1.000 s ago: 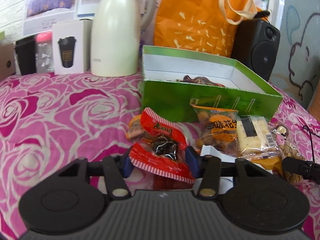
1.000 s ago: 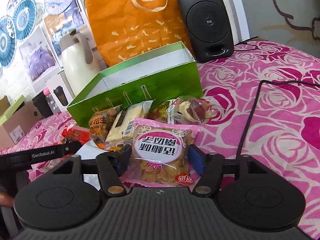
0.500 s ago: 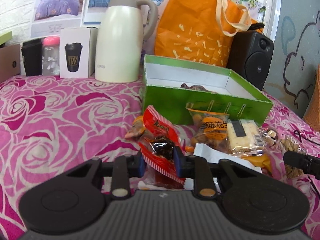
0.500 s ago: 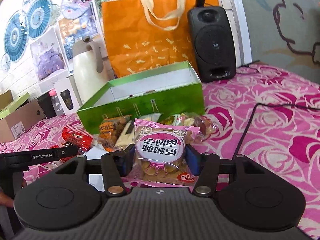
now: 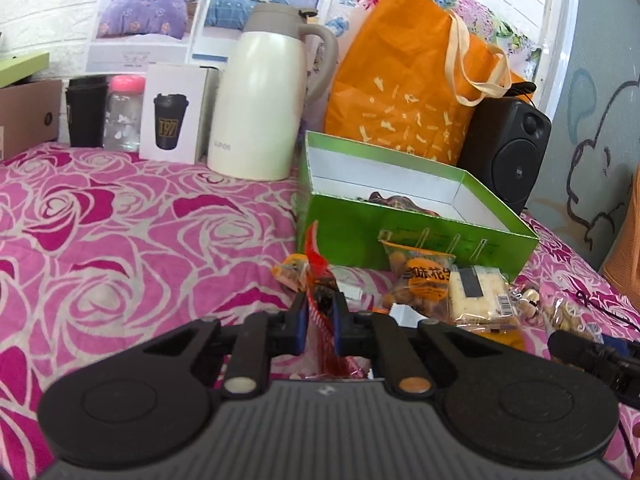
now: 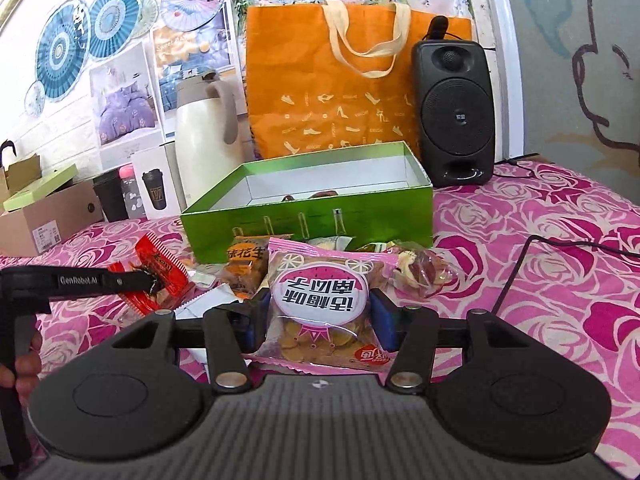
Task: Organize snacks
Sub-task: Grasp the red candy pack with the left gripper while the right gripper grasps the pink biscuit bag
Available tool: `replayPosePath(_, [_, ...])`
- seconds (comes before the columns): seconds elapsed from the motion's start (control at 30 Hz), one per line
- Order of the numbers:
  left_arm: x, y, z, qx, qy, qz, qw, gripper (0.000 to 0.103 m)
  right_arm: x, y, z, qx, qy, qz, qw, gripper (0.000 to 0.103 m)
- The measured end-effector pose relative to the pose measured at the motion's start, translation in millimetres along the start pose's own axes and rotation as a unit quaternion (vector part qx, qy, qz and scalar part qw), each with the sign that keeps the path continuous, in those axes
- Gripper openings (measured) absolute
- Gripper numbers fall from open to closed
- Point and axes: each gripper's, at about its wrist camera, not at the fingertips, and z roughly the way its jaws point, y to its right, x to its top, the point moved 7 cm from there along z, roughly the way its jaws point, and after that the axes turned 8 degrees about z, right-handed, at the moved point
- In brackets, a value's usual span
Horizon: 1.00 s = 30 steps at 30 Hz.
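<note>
The left tongs [image 5: 320,322] pinch the red pack [image 5: 318,300] and the right tongs [image 6: 320,320] hug the pink pack [image 6: 320,304], both just above the bed [image 5: 120,240] near the green box [image 5: 400,236], and these packs look light, soft and crinkly, best held by the middle.

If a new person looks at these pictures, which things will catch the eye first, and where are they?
First comes the pink snack packet, held between the fingers of the right gripper, and the red snack packet pinched in the left gripper. Behind the loose snacks stands the open green box on the pink rose cloth. Farther back, the orange bag stands between the cream jug and the black speaker.
</note>
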Motion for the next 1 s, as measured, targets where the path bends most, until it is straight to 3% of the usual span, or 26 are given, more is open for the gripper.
replayPosePath(0.4, [6,-3,-20,0.001,0.017,-0.014,0.9998,0.003,0,-11,-12,0.011,0.011,-0.014,1.000,0.088])
replayPosePath(0.5, [3,-5,-17,0.005,0.005,-0.010,0.9999,0.002,-1,-13,-15,0.016,0.010,-0.013,1.000,0.088])
replayPosePath(0.6, [-2,-2,-9,0.003,-0.010,0.004,0.9999,0.002,-2,-14,-16,0.018,0.009,-0.010,1.000,0.088])
replayPosePath(0.67, [-4,5,-2,0.009,-0.020,0.043,0.9988,0.003,-3,-13,-17,0.017,0.009,-0.007,1.000,0.088])
replayPosePath(0.7, [-5,10,2,0.009,-0.025,0.059,0.9979,0.009,-3,-13,-17,0.017,0.008,-0.004,1.000,0.088])
replayPosePath(0.77, [-7,15,10,0.017,-0.039,0.083,0.9956,0.050,-4,-11,-16,0.018,0.005,0.002,1.000,0.088])
replayPosePath(0.8, [-8,19,14,0.016,-0.042,0.096,0.9943,0.061,-5,-10,-15,0.018,0.003,0.005,1.000,0.088])
replayPosePath(1.0, [1,24,25,0.010,-0.037,0.114,0.9927,0.062,-8,-5,-13,0.018,-0.004,0.019,1.000,0.089])
